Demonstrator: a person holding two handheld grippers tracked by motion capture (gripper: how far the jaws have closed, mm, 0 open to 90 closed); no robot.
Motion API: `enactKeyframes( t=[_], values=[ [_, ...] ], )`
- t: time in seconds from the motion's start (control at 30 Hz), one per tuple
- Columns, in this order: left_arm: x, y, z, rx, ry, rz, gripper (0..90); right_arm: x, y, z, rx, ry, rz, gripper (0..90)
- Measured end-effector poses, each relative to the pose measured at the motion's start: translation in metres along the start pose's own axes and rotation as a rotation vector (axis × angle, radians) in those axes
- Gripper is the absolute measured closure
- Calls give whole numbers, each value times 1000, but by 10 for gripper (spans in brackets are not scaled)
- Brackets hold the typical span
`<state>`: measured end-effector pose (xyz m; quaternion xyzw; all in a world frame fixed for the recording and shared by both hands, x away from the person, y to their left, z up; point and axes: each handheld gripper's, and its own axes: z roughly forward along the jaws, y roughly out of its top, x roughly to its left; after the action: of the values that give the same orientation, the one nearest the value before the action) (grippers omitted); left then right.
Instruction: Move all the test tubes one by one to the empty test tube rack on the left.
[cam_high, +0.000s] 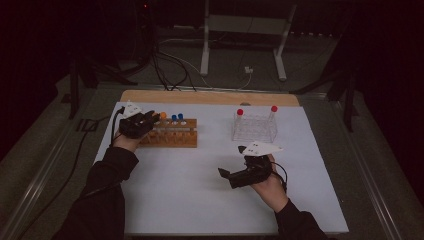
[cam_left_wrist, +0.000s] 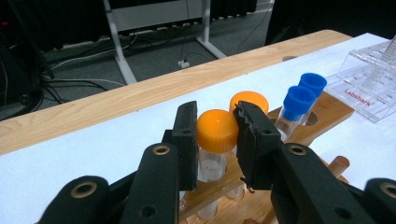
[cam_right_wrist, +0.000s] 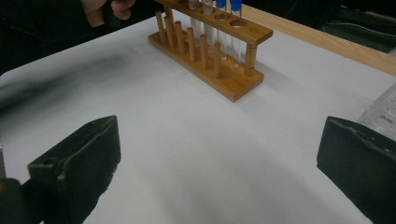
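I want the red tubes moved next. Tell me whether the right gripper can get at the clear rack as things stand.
Probably yes: the right gripper hovers open and empty, with bare white table between it and the clear rack.

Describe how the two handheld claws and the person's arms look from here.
Both arms wear dark long sleeves. The left claw has matte black jaws with brass-coloured rivets and worn, frayed pads. The right claw is black too, topped by a white three-cornered plate with small dark markings. A black cable trails from the left one.
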<state>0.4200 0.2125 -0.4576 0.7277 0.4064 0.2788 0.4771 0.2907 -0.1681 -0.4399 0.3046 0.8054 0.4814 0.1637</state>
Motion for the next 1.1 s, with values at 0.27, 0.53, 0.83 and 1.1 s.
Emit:
enactKeyframes(
  t=[0.27,0.53,0.83,1.1],
  values=[
    [1,1,-1,15,-5,-7,714,-1,1,-2,-2,1,0,0],
    [2,5,-7,26,-6,-1,615,-6,6,-6,-27,-5,4,0],
    [-9,12,-41,-13,-91,8,266,-32,19,-20,-84,-78,3,0],
    [-38,-2,-70,-9,-200,42,19,-71,24,-11,-75,-138,54,0]
  ],
)
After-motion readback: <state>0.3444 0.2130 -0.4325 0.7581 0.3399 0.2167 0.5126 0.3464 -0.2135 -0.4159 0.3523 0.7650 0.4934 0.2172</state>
